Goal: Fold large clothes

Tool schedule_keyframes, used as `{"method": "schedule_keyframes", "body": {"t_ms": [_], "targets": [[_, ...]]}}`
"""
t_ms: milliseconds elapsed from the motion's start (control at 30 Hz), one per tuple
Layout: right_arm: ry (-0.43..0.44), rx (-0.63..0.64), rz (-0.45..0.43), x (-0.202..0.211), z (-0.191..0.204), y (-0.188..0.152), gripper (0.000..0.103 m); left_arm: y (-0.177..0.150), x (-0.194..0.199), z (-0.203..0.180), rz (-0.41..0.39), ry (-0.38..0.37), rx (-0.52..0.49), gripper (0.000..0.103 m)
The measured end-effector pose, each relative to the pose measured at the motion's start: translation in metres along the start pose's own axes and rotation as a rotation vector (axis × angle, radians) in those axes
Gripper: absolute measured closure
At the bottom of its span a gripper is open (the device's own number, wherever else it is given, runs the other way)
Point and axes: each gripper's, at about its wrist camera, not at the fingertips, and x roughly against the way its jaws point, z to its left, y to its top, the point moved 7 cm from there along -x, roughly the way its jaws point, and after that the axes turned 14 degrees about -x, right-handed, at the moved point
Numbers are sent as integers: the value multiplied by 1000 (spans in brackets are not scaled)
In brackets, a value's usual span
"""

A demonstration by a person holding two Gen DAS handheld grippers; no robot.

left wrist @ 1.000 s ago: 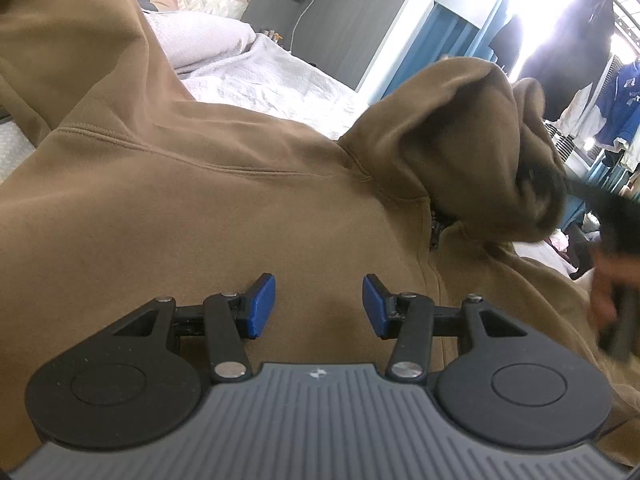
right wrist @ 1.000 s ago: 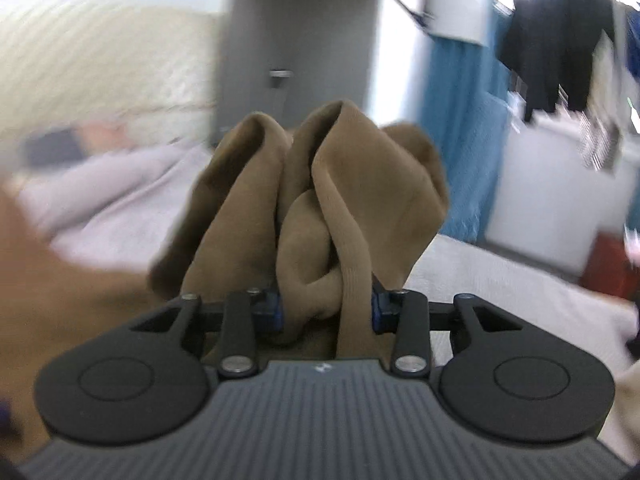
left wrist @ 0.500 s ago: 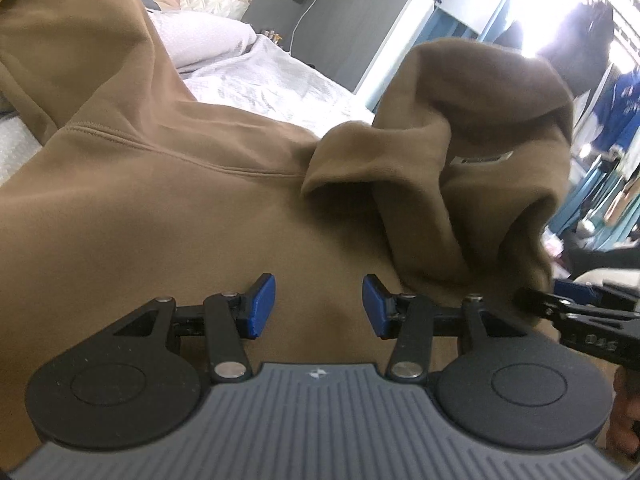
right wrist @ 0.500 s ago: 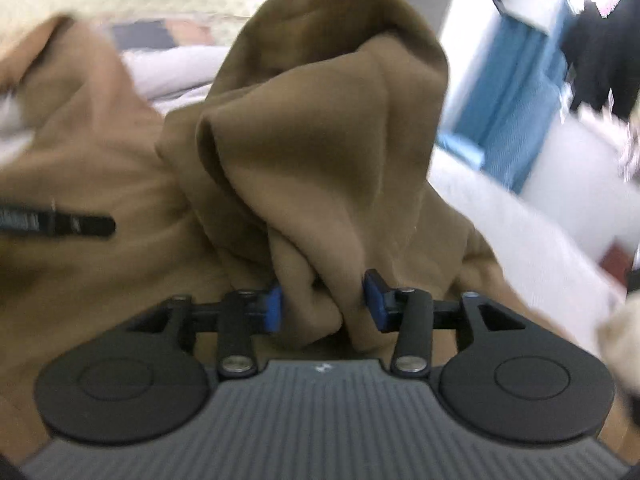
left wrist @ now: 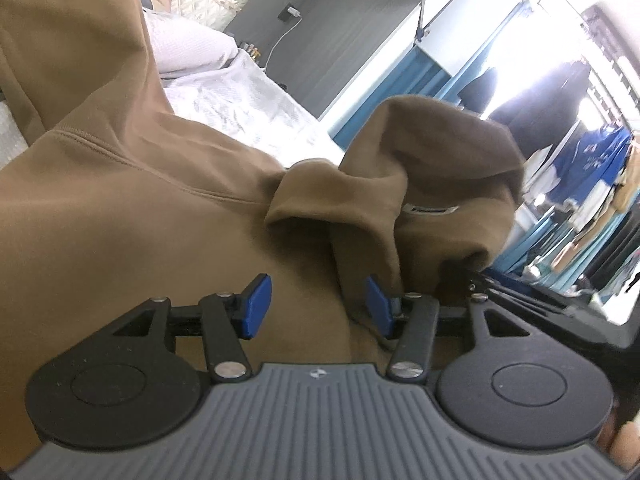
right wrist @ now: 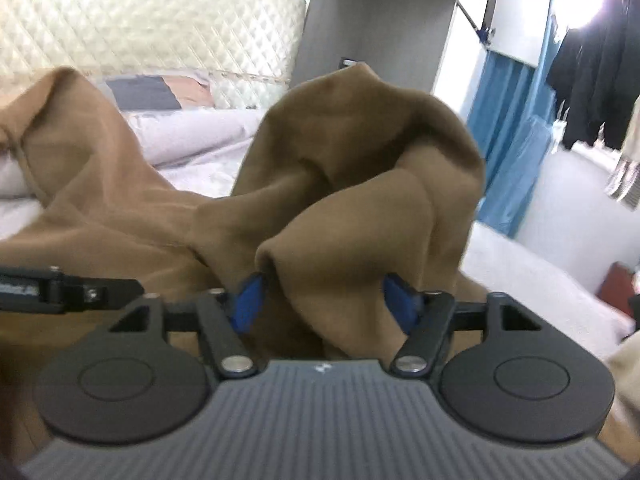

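On the bed [right wrist: 520, 264], the right gripper [right wrist: 324, 300], closing again, pinches the hood [right wrist: 360, 184] carried over the hoodie [left wrist: 120, 220]; the left gripper [left wrist: 316, 304] has spread wider, empty.

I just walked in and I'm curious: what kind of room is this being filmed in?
Most likely a bedroom. There is a bed with pale bedding and a pillow, a quilted headboard behind it, and clothes hanging by the bright window.

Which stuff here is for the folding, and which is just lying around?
For the folding:
brown hoodie
its bunched hood
left tool
right tool

Just lying around:
white pillow
hanging dark clothes
blue curtain
quilted headboard
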Motion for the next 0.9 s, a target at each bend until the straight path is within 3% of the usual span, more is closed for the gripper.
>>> {"method": "schedule_keyframes", "body": {"t_ms": [33,133,400,633,733,900], "targets": [[-9,-19,-15,4,-4,4,76,1,1,-1,-4,-13,8,43],[-31,-105,-49,17,-17,20,88,5,3,-6,-22,-54,15,37],[-79,-389,-179,28,-86,50,92,21,-6,-40,-64,-196,101,31],[-69,-548,-278,42,-128,57,95,39,-67,-87,-28,-300,210,22],[-44,-579,-269,42,-139,53,95,48,-100,-110,-7,-290,198,19],[-46,-571,-252,41,-143,44,95,60,-144,-114,32,-161,186,19]]}}
